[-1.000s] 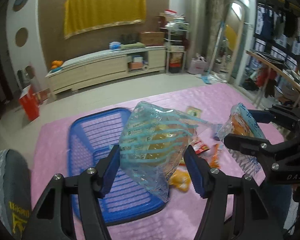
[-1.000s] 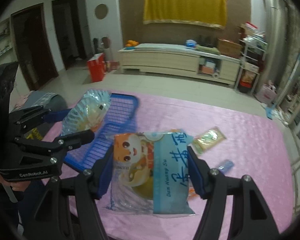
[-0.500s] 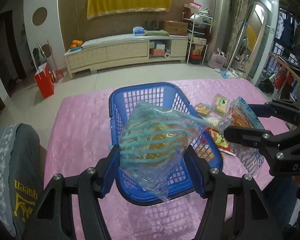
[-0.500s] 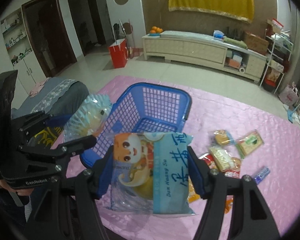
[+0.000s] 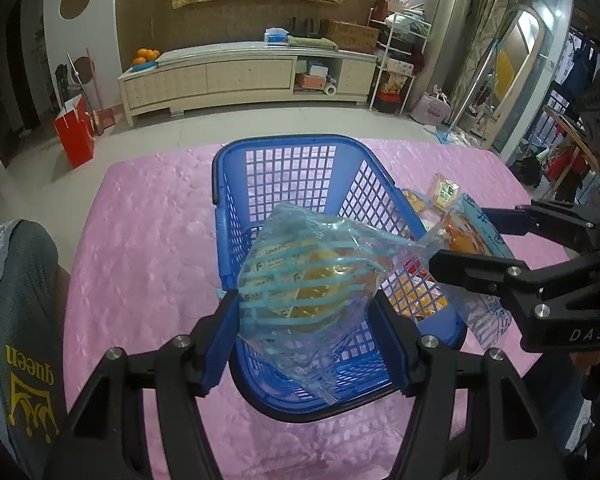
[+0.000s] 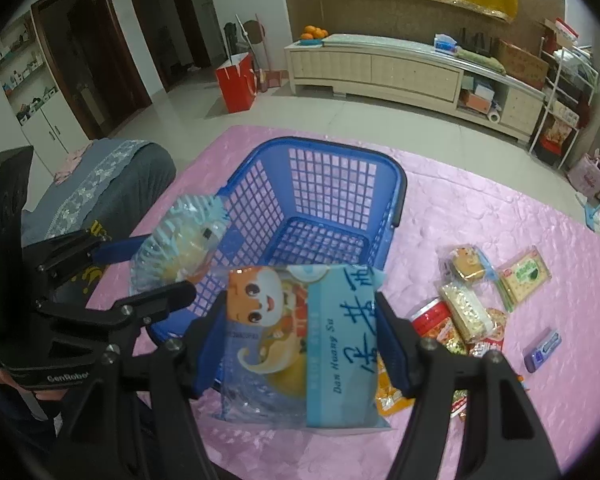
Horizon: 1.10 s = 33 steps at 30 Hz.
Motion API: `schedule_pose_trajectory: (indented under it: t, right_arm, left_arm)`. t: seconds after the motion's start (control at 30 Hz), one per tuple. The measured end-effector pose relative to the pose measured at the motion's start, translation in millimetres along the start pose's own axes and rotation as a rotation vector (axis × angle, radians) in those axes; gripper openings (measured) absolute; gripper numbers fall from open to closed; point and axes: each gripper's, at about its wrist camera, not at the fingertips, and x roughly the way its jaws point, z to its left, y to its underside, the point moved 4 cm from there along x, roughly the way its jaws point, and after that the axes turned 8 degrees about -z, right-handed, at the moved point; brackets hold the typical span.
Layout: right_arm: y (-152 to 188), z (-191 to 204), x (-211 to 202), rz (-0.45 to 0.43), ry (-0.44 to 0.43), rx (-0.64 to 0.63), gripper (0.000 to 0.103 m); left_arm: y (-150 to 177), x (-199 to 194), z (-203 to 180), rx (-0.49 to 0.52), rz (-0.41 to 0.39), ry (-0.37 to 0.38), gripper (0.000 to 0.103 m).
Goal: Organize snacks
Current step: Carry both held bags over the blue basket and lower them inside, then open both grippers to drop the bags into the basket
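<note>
Left gripper (image 5: pixel 306 336) clenched on a clear plastic snack bag with pale blue stripes and a yellow cake inside (image 5: pixel 312 280), pads pressing both flanks so the crinkly film cannot slide out. Bag carried in the air over the near rim of the blue plastic lattice basket (image 5: pixel 236 208), tilted toward 1 o'clock, likely poised for a drop inside.

Right gripper (image 6: pixel 300 340) clamped on a flat blue and orange cartoon-printed snack packet (image 6: pixel 300 336), held upright by its side edges, hanging at about 5 o'clock of the basket (image 6: pixel 396 184), just outside the near wall. Basket interior bare, so both packs probably first in.

Remaining small wrapped snacks (image 6: pixel 466 312) scattered on the pink quilted desk cover (image 6: pixel 500 208), at 3 to 4 o'clock of the basket, close by for later pickups.
</note>
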Motion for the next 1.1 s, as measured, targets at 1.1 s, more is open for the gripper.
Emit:
schedule_pose_trajectory:
  t: [1.1]
  right_arm:
    - [8.1,-32.8,-47.4,-0.064,0.044,0.042,0.091]
  left_arm:
    - [-12.8,-23.5,-38.2,0.067,-0.058,-0.037,0.081]
